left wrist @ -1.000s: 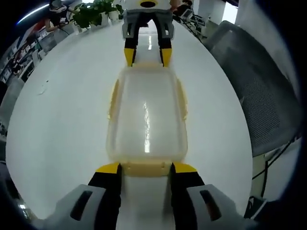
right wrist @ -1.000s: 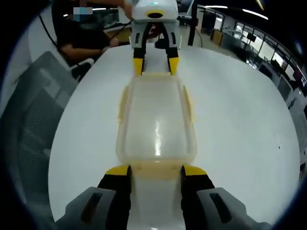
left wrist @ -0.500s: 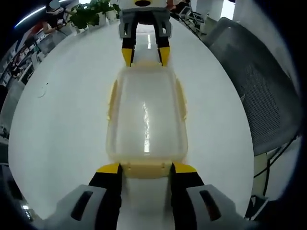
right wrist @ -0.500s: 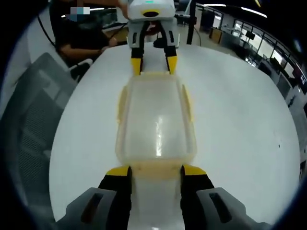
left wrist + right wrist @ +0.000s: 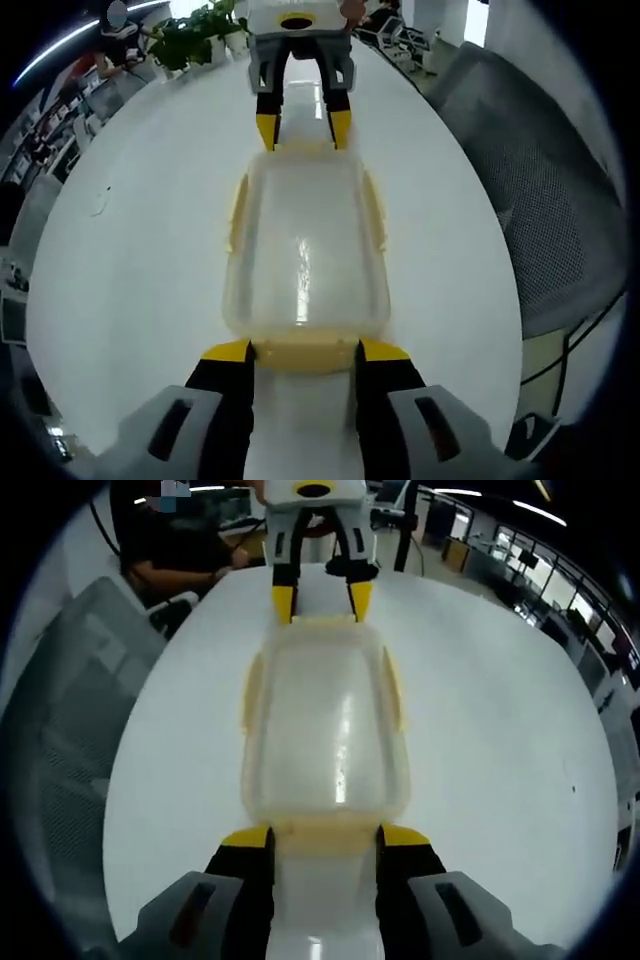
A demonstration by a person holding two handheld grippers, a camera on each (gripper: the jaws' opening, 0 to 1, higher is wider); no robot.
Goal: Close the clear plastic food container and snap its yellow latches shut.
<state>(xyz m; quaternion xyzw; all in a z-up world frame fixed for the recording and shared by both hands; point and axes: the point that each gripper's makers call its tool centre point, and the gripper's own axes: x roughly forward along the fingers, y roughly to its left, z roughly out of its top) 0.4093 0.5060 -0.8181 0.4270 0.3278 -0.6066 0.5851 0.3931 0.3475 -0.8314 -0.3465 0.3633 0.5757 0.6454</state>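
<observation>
Left gripper view: container [image 5: 305, 250] latches perhaps shut.

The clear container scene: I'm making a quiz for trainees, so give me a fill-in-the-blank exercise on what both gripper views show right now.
1. The clear container rests on a ____ table.
2. The latches along the container's edges are coloured ____.
3. The left gripper and the right gripper sit at ____ short ends of the container.
4. Beside the table stands a grey mesh ____.

Missing words: white; yellow; opposite; chair
</observation>
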